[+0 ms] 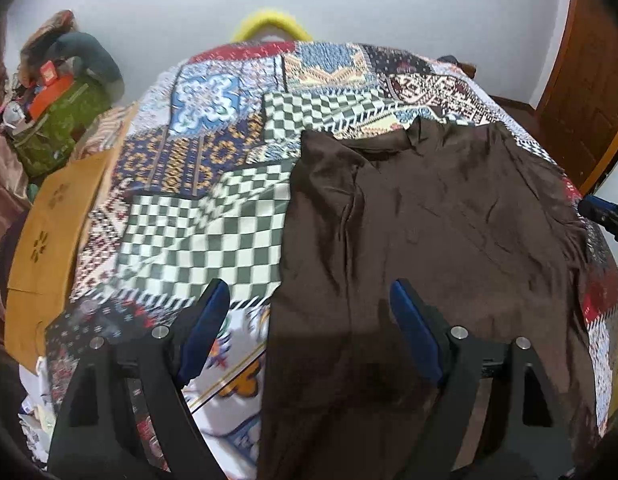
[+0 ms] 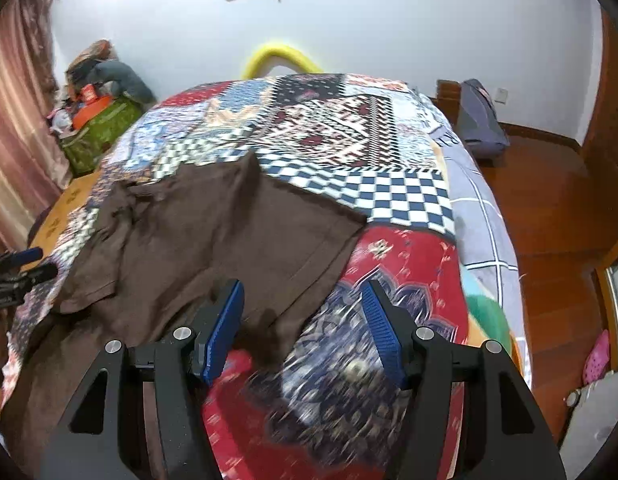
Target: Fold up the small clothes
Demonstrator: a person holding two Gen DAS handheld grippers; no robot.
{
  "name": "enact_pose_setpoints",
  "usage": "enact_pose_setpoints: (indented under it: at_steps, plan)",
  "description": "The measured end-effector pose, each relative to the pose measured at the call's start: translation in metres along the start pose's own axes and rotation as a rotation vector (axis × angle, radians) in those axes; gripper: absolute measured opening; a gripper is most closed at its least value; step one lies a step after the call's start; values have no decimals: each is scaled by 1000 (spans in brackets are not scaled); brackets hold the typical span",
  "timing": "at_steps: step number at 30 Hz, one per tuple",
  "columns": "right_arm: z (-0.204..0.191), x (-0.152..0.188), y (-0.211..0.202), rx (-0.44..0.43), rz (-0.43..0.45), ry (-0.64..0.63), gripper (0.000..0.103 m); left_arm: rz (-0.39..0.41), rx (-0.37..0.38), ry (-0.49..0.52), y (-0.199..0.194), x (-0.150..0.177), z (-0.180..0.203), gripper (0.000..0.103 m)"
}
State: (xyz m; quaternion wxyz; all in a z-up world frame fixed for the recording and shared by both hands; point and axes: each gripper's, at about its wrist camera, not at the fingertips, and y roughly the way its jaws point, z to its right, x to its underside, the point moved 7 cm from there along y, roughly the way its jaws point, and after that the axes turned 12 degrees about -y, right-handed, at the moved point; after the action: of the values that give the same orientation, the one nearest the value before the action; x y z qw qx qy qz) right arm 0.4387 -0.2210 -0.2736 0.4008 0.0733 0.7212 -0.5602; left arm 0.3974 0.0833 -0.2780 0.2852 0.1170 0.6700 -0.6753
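A dark brown garment (image 1: 429, 220) (image 2: 229, 232) lies spread and creased on a patchwork quilt (image 1: 197, 232) (image 2: 389, 264) that covers a bed. My left gripper (image 1: 309, 286) hovers open above the garment's left edge, with one finger over the quilt and the other over the brown cloth. My right gripper (image 2: 301, 284) hangs open over the garment's near right corner, with its right finger above the red quilt patch. No cloth is pinched in either one. Each gripper also shows at the edge of the other's view: the right gripper (image 1: 605, 216) and the left gripper (image 2: 17, 268).
A green bag (image 1: 57, 132) (image 2: 97, 136) piled with things stands left of the bed, by a pink curtain (image 2: 13, 120). An orange-brown sheet (image 1: 49, 232) lies along the bed's left edge. A yellow curved bar (image 1: 269, 24) rises at the far end. To the right are wooden floor (image 2: 549, 200) and a dark bag (image 2: 479, 120).
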Motion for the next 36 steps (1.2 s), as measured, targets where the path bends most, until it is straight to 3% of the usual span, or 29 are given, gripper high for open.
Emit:
enact_pose_setpoints:
  at_steps: [5, 7, 9, 13, 17, 23, 31, 32, 36]
  plan:
    - [14, -11, 22, 46, 2, -8, 53, -30, -18, -15, 29, -8, 6, 82]
    - [16, -18, 30, 45, -3, -18, 44, -35, -24, -14, 37, -10, 7, 82]
    - [17, -17, 40, 20, -24, 8, 17, -32, -34, -16, 43, -11, 7, 82]
    - [14, -13, 41, -6, -17, 18, 6, -24, -24, -47, 46, -11, 5, 82]
    - [5, -17, 28, -7, 0, -20, 5, -26, -22, -45, 38, -11, 4, 82]
    - [-23, -43, -12, -54, 86, -54, 5, 46, -33, -7, 6, -16, 4, 82]
    - [-102, -92, -31, -184, 155, -147, 7, 85, -27, -1, -23, -21, 1, 82]
    - [-109, -98, -34, -195, 165, -144, 9, 90, -26, 0, -27, -22, 0, 82]
    - [-120, -110, -42, -255, 189, -113, 31, 111, -15, -3, -42, -27, 0, 82]
